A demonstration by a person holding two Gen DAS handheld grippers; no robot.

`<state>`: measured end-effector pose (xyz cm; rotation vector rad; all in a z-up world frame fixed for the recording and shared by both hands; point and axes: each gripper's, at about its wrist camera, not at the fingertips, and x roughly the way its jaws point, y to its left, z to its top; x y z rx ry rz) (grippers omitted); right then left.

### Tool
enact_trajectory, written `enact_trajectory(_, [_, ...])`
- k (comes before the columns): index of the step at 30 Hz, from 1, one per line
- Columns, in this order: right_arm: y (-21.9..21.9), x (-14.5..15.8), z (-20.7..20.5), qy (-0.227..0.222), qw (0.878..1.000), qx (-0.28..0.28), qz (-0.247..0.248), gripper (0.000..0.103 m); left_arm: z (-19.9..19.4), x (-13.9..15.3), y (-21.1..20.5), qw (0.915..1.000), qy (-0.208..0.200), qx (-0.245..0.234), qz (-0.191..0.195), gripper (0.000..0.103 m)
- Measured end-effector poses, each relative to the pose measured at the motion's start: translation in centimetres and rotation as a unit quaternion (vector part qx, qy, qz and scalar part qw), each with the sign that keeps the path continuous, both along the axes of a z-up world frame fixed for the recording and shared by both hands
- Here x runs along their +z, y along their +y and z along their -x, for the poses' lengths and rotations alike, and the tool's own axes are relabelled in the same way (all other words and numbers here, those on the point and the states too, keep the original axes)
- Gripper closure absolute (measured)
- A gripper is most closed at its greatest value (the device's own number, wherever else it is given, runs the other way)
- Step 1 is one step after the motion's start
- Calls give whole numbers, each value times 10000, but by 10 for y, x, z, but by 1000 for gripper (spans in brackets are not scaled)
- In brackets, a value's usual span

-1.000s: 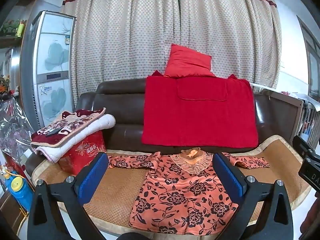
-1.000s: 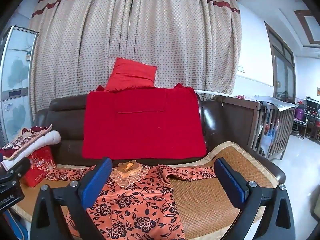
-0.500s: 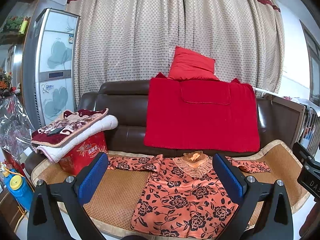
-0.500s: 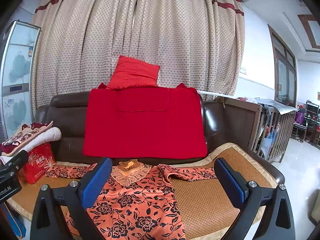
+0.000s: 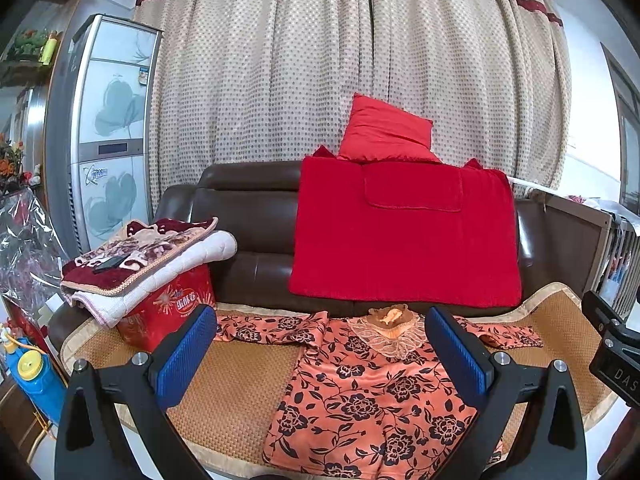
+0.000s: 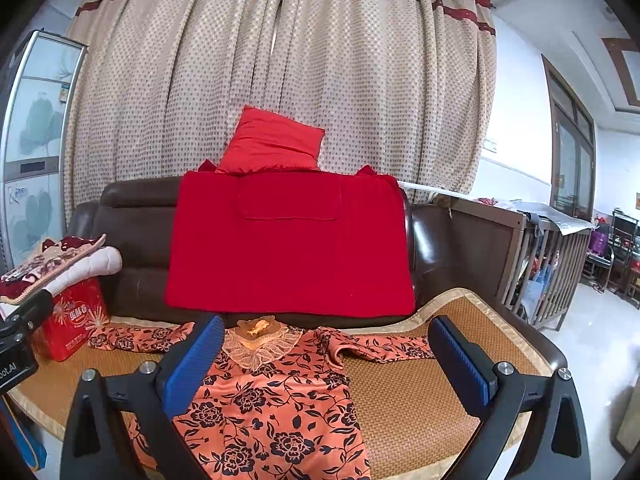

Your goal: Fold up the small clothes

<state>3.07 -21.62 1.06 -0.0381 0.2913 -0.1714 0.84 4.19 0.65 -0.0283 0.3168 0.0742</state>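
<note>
The orange floral blouse [image 5: 372, 392] lay face up on the woven mat [image 5: 244, 376] that covered the sofa [image 5: 248, 208] seat, its lace collar [image 5: 394, 330] toward the backrest and its hem at the near edge of the seat. Both sleeves were spread out sideways: the left sleeve [image 5: 268, 330] ran flat toward the red tin [image 5: 168, 312], while the right sleeve [image 6: 380, 346] looked a little rumpled where it met the shoulder, though the fisheye curve made that hard to judge.

The left gripper [image 5: 320, 354] hung above the near part of the blouse, its blue pads spread wide with nothing between them. The right gripper [image 6: 324, 364] was likewise fully parted and empty, held over the blouse's right half and the bare mat beside it. Neither touched the cloth.

No fold had been started, so the step in hand was probably the first grasp. To do it well, each gripper would best come down on a sleeve near its cuff, pinch only the top layer clear of the mat weave, and carry it straight across the chest so the crease ran parallel to the side seam. Smoothing the rumpled shoulder first would keep the fold from locking in a wrinkle.

Behind the blouse a red blanket [image 5: 404, 236] hung over the backrest with a red cushion [image 5: 386, 132] on top, before dotted curtains [image 5: 320, 60]. A folded quilt [image 5: 148, 252] sat on the tin.
</note>
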Motion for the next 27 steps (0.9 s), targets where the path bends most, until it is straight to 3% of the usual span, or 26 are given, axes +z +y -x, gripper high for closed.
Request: enact_trajectory(27, [-8,-38,-57,437,9990,-117,3,0,-62,-32,-13,9991,372,-29,-218,0])
